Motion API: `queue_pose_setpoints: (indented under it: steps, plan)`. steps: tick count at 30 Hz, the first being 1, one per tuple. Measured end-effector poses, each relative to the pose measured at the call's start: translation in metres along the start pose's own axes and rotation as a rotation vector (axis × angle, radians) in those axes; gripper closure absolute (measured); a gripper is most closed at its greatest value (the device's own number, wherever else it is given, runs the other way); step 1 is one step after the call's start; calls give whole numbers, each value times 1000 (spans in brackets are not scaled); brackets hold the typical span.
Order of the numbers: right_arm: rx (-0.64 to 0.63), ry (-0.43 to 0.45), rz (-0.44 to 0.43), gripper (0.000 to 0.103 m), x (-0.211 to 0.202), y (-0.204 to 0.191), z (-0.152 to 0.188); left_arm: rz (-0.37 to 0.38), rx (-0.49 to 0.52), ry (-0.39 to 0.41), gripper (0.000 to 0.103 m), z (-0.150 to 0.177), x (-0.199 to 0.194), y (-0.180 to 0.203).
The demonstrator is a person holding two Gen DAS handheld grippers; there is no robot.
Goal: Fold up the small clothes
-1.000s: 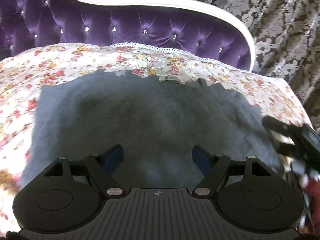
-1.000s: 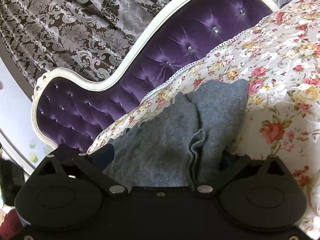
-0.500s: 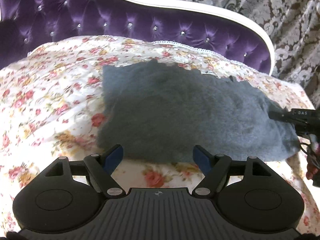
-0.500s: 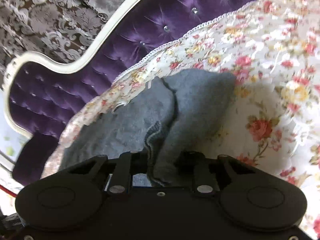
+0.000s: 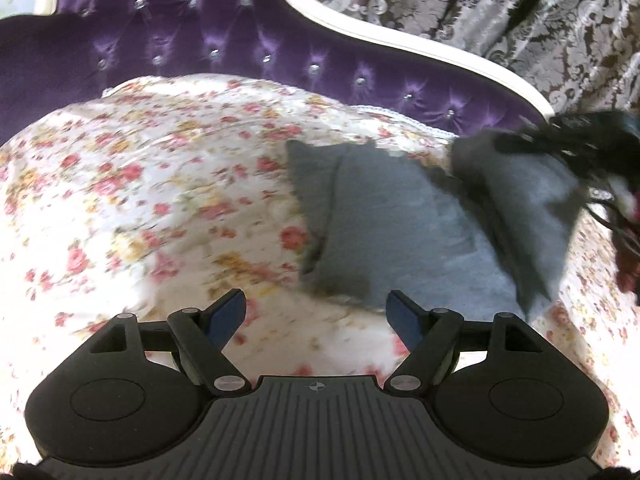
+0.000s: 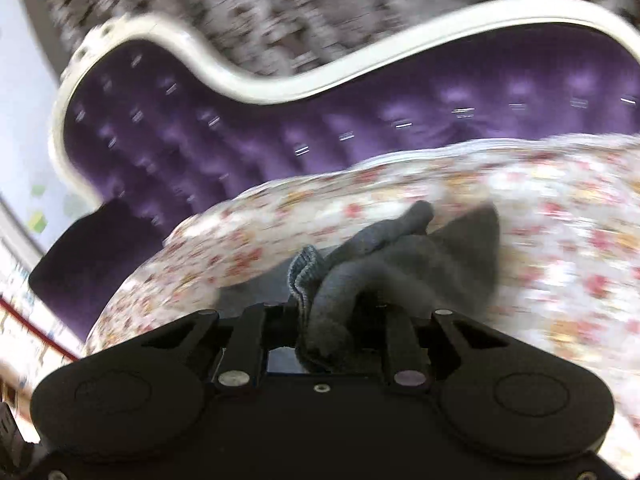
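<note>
A grey knit garment [image 5: 392,232] lies on the floral cover [image 5: 160,200], right of centre in the left wrist view. Its right part is lifted and folded over by my right gripper [image 5: 560,140], seen there as a dark blurred shape. In the right wrist view my right gripper [image 6: 332,320] is shut on a bunched edge of the grey garment [image 6: 380,276], which hangs up from the cover. My left gripper [image 5: 316,316] is open and empty, above the floral cover just in front of the garment's near edge.
A purple tufted sofa back [image 5: 200,40] with a white curved frame [image 5: 400,36] rises behind the cover. Patterned grey curtains [image 5: 500,8] hang behind it. The floral cover [image 6: 560,220] stretches wide to the left of the garment.
My left gripper has pulled back and left, off the garment. My right gripper shut on the garment's edge and has lifted it up and over the rest.
</note>
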State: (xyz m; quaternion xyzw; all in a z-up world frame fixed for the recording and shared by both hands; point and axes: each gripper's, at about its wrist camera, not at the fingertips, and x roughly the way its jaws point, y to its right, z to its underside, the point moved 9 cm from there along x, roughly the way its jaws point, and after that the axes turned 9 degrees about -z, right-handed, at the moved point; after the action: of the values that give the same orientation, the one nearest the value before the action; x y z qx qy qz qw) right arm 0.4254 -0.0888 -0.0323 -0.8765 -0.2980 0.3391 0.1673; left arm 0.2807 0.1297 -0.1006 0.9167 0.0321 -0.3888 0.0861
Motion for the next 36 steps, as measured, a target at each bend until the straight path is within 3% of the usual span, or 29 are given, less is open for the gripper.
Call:
queue_pose_setpoints:
  steps: [4,8,11,13,20,23,26,30,33,36]
  plan:
    - [-56,-102,-21,73,61,-43,20,-4,-38,-14,27,6,-1,-19]
    - [-136,-188,34,71,108,-62,46,-7,-47,-19,27,10,-4,-29]
    - [-157,-214,24,52,120,-69,57,-7,-48,-21,27,12,-5,-33]
    - [-180,-203,-21,39,119,-81,55,-7,-53,-23,27,13,-5,-34]
    - [-196,-81,-321,39,86,-126,27,11,-42,-28,27,12,-8,-26]
    - [-178,-12,-366,38,64,-130,11,11,-26,-20,27,8,-12,-22]
    - [-164,34,-333,37,45,-117,2,13,-9,-2,27,0,-16,-18]
    - [-158,77,-212,36,25,-82,5,38,13,39,27,-19,-22,-7]
    - [-198,72,-109,35,13,-61,19,66,9,45,27,-39,-19,1]
    - [-308,42,-50,35,6,-64,47,63,5,61,27,-65,-12,7]
